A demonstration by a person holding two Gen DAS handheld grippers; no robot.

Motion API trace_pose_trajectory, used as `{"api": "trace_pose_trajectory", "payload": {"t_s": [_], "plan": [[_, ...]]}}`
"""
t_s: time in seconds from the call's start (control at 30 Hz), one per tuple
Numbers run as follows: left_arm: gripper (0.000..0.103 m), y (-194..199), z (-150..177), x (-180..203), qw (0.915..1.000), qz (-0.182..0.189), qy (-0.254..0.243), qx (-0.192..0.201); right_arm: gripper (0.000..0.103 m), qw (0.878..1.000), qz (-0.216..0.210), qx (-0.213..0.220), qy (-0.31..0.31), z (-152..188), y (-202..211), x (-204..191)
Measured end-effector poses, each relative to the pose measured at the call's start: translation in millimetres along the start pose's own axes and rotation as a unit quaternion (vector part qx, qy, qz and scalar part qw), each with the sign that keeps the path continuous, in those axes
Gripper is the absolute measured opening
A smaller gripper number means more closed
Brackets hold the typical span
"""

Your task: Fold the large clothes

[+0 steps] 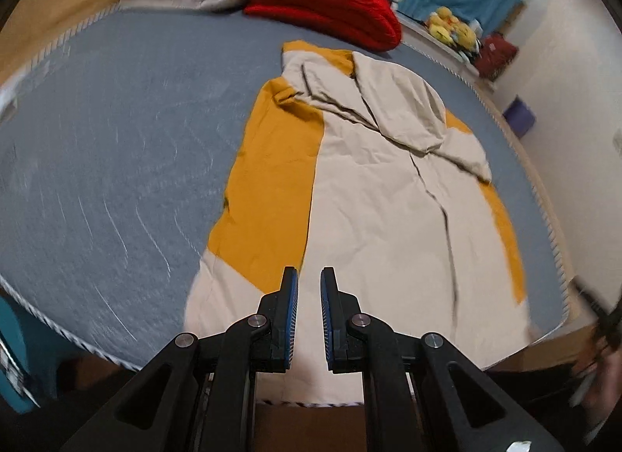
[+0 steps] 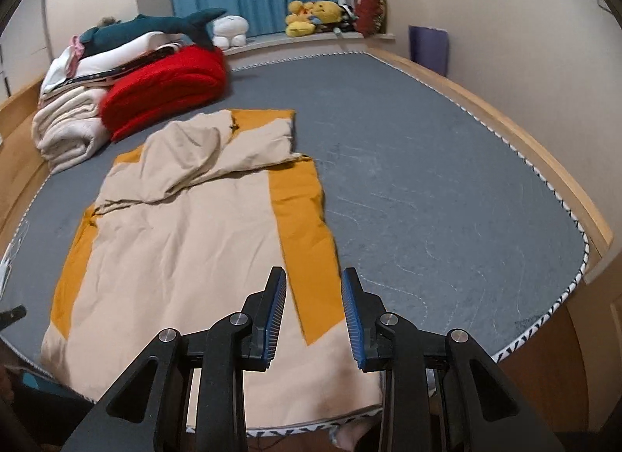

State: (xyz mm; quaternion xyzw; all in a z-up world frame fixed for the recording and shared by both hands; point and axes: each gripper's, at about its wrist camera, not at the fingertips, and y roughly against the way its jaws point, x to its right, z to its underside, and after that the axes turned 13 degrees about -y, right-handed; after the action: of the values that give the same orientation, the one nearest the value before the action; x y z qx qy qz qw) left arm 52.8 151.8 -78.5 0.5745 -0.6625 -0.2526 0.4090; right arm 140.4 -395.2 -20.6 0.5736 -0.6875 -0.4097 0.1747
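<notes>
A large beige and mustard-yellow garment lies spread on the grey mattress, its sleeves folded in over the upper part. It also shows in the right wrist view. My left gripper hangs above the garment's near hem, jaws a little apart, holding nothing. My right gripper is open and empty above the garment's near right corner, over a yellow panel. The hem hangs slightly over the mattress edge.
A red folded blanket and cream folded bedding sit at the far left of the mattress, with a plush shark on top. Plush toys line the windowsill. A wooden bed frame borders the right side.
</notes>
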Motion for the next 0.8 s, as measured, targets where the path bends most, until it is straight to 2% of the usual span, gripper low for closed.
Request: {"api": "trace_pose_trajectory", "payload": {"t_s": [0.07, 0.2, 0.37, 0.47, 0.57, 0.8], "plan": [[0.01, -2, 5, -17, 0.9985, 0.027, 0.044, -0.016, 0.031, 0.999, 0.005, -0.021, -0.024, 3, -8, 13], [0.01, -4, 13, -44, 0.9939, 0.029, 0.097, -0.045, 0.032, 0.996, 0.0, -0.052, -0.078, 2, -22, 31], [0.028, -9, 25, -77, 0.9852, -0.002, 0.15, -0.084, 0.032, 0.988, -0.002, -0.101, -0.119, 6, -43, 52], [0.03, -18, 30, -82, 0.9819, -0.007, 0.16, -0.1, 0.032, 0.981, 0.012, -0.14, -0.133, 13, -62, 61], [0.035, -31, 31, -80, 0.9817, -0.02, 0.147, -0.12, 0.032, 0.974, 0.019, -0.168, -0.148, 19, -75, 68], [0.037, -51, 34, -83, 0.9778, -0.048, 0.133, -0.155, 0.033, 0.968, 0.04, -0.203, -0.144, 27, -97, 69]]}}
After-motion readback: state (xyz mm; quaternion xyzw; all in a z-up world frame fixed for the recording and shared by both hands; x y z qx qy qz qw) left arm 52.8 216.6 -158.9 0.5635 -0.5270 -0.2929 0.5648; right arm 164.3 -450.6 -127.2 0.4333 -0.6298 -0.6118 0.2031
